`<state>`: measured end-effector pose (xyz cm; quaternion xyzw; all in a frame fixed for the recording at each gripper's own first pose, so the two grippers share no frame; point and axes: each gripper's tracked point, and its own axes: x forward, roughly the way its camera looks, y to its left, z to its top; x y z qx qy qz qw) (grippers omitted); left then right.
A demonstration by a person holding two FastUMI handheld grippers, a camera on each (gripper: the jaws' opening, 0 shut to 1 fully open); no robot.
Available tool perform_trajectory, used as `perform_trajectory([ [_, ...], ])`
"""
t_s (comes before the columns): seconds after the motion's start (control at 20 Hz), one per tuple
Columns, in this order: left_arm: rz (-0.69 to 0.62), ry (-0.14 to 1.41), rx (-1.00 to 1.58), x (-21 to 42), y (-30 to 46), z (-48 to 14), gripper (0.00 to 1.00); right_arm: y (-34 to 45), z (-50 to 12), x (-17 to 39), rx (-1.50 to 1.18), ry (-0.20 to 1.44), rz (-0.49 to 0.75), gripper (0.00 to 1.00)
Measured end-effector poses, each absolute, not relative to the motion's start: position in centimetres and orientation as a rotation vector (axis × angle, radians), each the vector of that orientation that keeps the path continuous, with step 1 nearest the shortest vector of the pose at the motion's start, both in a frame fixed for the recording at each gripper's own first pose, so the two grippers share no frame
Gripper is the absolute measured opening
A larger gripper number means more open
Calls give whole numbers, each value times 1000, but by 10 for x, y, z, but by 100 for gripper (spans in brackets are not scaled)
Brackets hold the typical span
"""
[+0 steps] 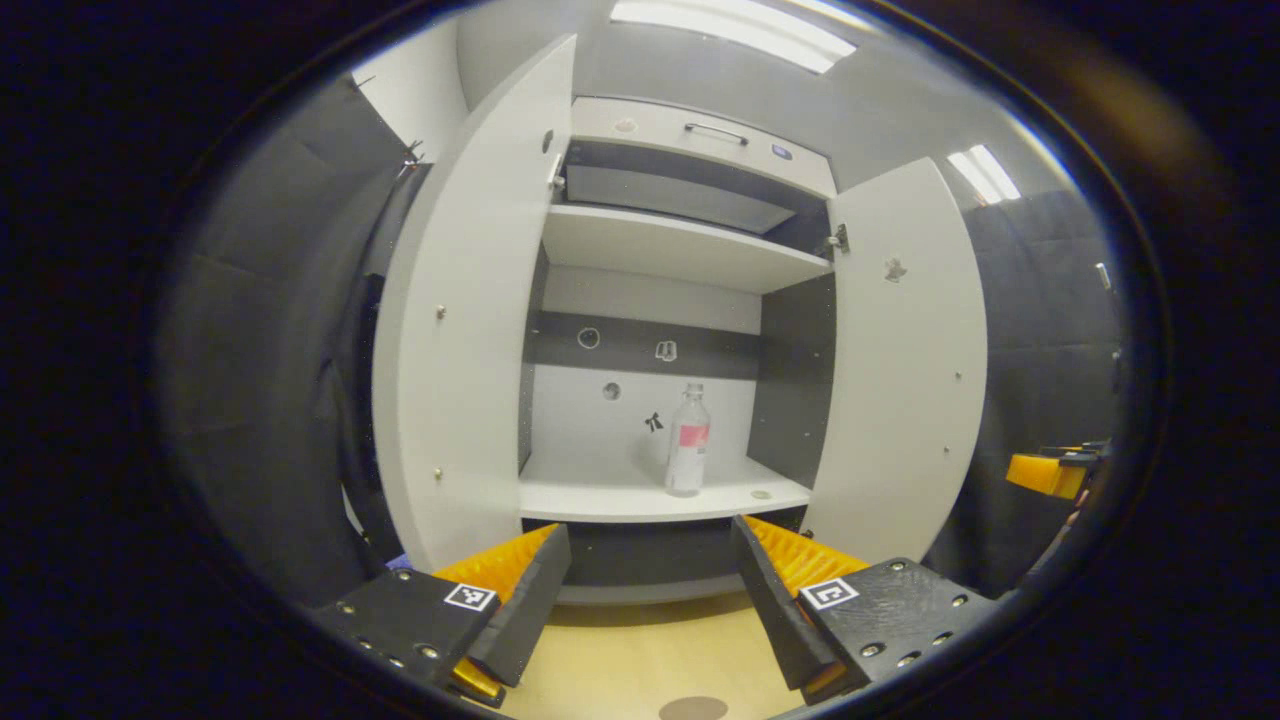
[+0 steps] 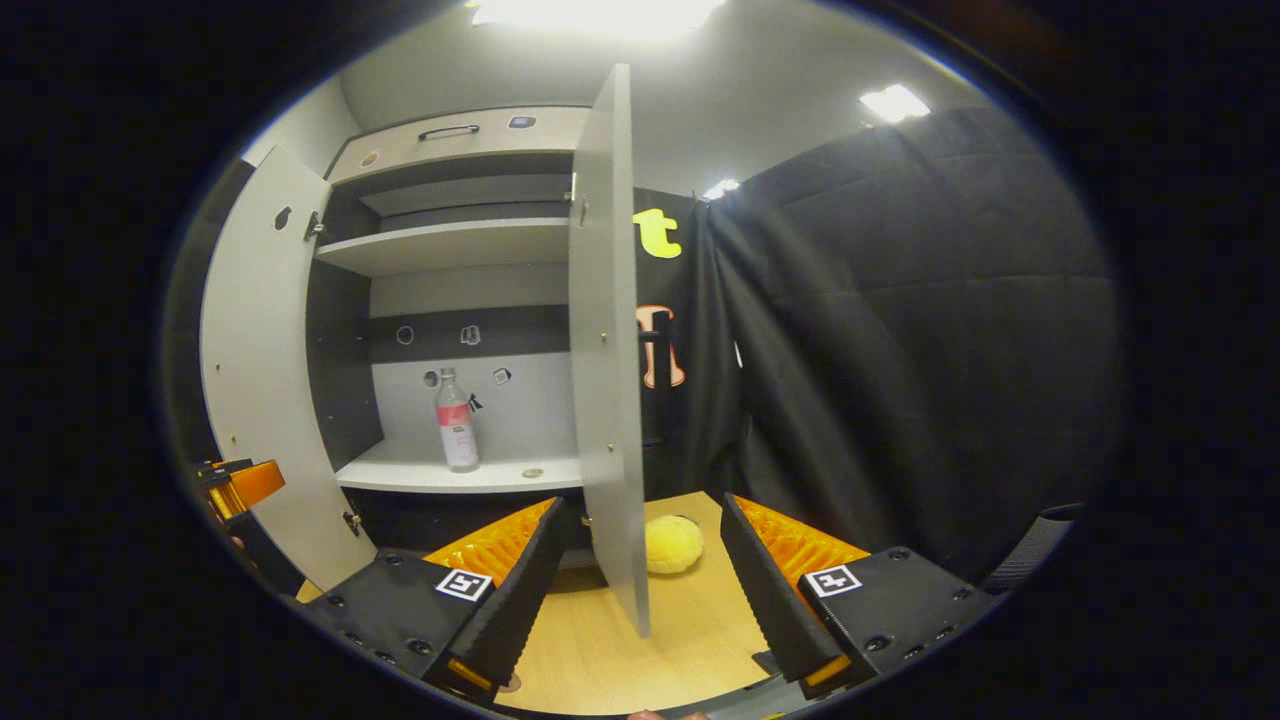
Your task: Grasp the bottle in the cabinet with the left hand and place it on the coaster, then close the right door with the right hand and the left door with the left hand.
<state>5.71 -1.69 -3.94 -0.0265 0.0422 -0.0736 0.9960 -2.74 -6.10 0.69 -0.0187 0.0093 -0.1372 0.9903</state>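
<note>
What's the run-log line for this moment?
bottle: upright on cabinet shelf, ungrasped | left gripper: open | right gripper: open | both doors open

A recording booth: black cloth walls (image 2: 900, 330) around a white cabinet (image 1: 660, 250) under ceiling strip lights (image 1: 740, 25)

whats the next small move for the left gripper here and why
Probably ease the left gripper forward and up toward the bottle. Its jaws stand open with nothing between them, and the bottle stands upright on the cabinet's lower shelf, farther in and above the fingertips. Both doors are open, so the path looks free.
</note>
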Motion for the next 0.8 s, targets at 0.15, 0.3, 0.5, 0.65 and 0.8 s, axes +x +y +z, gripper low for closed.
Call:
perform_trajectory([
  [0.15,-201,83,-58,79,-40,-38,94,-93,8,-33,-24,8,-378,98],
  [0.3,-229,75,-48,113,-55,-34,94,-120,13,-30,-15,-22,-449,98],
  [0.5,-224,48,-9,168,-68,-25,94,-153,22,-8,-24,-50,-499,97],
  [0.65,-218,29,5,212,-77,-18,94,-178,31,14,-24,-68,-521,97],
  [0.8,-206,26,29,249,-86,-8,94,-197,33,36,-9,-72,-539,98],
])
